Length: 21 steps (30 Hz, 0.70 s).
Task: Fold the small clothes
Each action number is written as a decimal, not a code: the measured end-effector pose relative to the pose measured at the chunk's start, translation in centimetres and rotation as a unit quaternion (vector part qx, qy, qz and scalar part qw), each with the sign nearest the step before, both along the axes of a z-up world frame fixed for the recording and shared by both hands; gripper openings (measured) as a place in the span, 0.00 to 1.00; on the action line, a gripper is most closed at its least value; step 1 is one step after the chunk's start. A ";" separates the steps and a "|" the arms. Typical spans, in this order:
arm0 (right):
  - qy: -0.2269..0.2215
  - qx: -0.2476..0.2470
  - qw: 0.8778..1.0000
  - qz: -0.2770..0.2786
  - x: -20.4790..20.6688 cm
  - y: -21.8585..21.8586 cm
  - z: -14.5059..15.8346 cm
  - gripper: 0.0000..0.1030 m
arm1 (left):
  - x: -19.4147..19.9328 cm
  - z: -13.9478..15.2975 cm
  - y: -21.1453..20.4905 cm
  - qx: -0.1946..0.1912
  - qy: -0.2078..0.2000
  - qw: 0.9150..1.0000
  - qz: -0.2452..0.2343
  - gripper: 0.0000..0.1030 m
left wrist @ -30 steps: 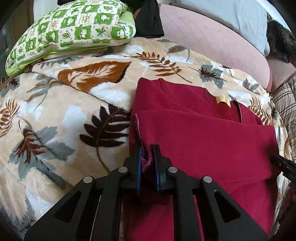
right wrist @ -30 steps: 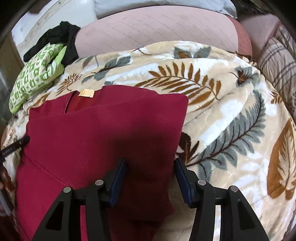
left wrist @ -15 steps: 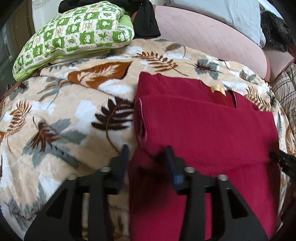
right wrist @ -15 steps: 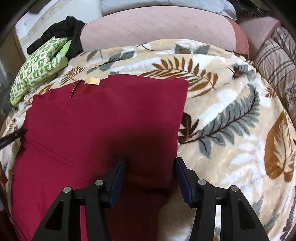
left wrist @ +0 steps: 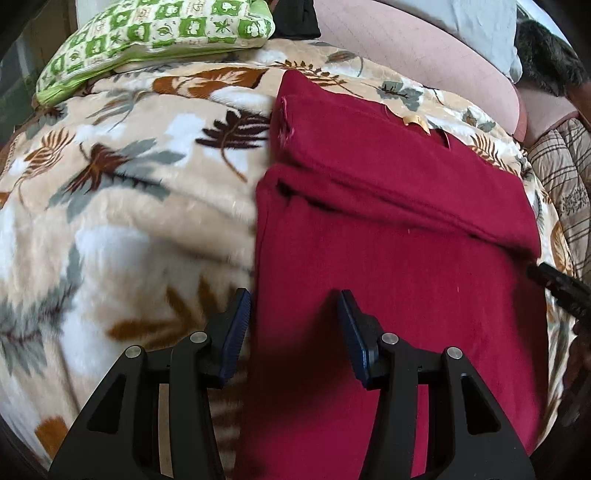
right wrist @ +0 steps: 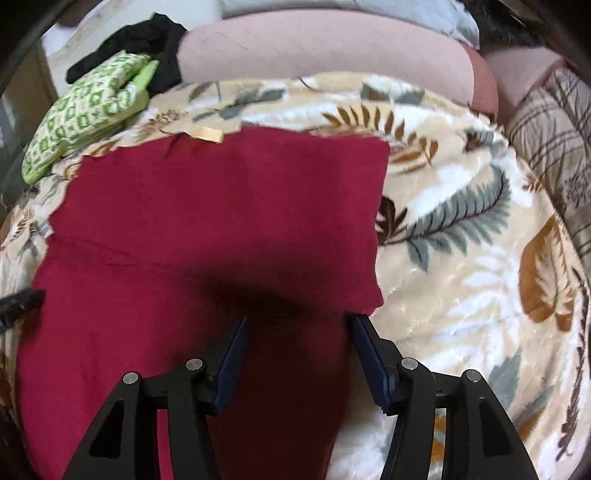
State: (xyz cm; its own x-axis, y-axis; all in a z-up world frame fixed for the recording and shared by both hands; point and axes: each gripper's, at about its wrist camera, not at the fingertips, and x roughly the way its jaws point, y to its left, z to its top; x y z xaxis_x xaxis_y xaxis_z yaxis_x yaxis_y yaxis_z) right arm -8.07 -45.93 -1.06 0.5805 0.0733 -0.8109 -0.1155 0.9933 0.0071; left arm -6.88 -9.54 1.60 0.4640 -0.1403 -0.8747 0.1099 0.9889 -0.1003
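Left claw (left wrist: 293, 325) is spread wide w/ nothing between the pads, straddling the left edge of the dark red fleece garment (left wrist: 388, 258). Right claw (right wrist: 299, 349) is likewise spread and empty, over the garment's near right edge.

The garment lies flat on the cream leaf-print plush blanket (left wrist: 129, 192) covering the bed. One fold looks done: a doubled band runs across the top half, from approx 11 to 3 o'clock of the left claw. Bottom half at 6 o'clock is single-layer, so prob. at least one more fold left, plus a tidy-up.

Left view shows the stacked layer edge at 11 o'clock and the right claw's tip at 3 o'clock. Right view shows the garment's square right corner at 1 o'clock and the tan neck label (right wrist: 210, 134) at 11; motion blur there, so the layering is hard to read. The green-and-white patterned pillow (left wrist: 159, 33) sits at 11 o'clock, well apart.
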 end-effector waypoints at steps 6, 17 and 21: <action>0.005 0.031 0.999 -0.008 -3.7 -0.8 0.1 0.54 | -3.2 0.2 0.4 0.004 -0.002 1.000 -0.001 0.47; 0.013 0.059 0.998 -0.027 -8.5 -1.8 -2.6 0.60 | -6.5 0.1 1.0 0.010 -0.010 1.000 -0.001 0.47; 0.012 0.066 0.998 -0.008 -8.6 -1.3 -3.0 0.76 | -7.0 -0.1 1.2 0.011 -0.015 1.000 0.001 0.47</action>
